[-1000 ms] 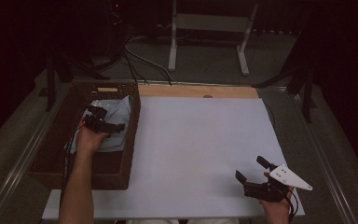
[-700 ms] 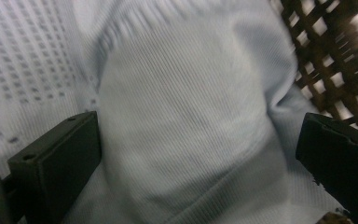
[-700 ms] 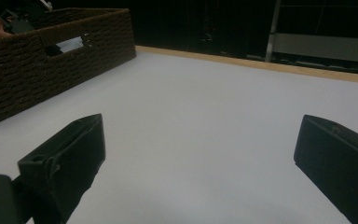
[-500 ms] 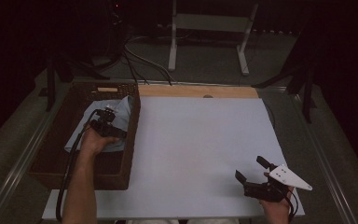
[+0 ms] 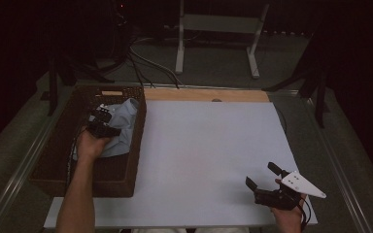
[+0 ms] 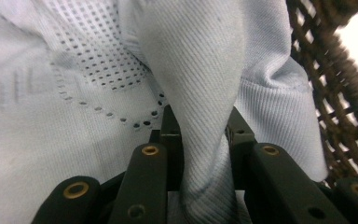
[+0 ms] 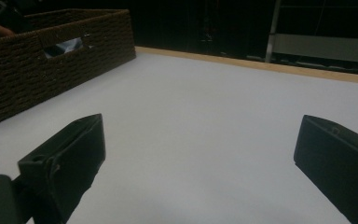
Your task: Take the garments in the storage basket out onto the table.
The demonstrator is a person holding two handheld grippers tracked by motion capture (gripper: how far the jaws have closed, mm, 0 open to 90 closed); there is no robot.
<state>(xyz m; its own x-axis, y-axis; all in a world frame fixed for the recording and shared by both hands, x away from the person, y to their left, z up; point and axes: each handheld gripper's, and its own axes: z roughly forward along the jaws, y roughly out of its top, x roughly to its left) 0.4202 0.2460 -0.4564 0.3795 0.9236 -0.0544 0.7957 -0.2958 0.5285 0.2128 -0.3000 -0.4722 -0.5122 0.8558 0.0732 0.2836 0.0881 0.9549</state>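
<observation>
A pale blue cloth (image 5: 121, 127) lies bunched in a dark wicker basket (image 5: 134, 156) at the table's left. My left gripper (image 5: 103, 122) is down in the basket, and its jaws have just been closing. In the left gripper view a raised fold of the cloth (image 6: 200, 98) is pinched between the two black jaws of the left gripper (image 6: 204, 135), with the basket's weave (image 6: 340, 88) at the right. My right gripper (image 5: 263, 178) rests near the table's front right corner, jaws wide apart over bare white tabletop. The right gripper (image 7: 200, 140) has nothing between its jaws.
The white tabletop (image 5: 209, 155) spreads between the basket and my right hand, with a wooden strip (image 5: 204, 95) along its far edge. The wicker basket (image 7: 51, 65) stands far left in the right gripper view. Beyond the table are a metal stand (image 5: 218, 29) and cables on a dark floor.
My left gripper has shifted slightly within the basket and closed onto a fold of the pale blue cloth, which now bunches up against the basket's right wall. The right gripper has stayed put.
</observation>
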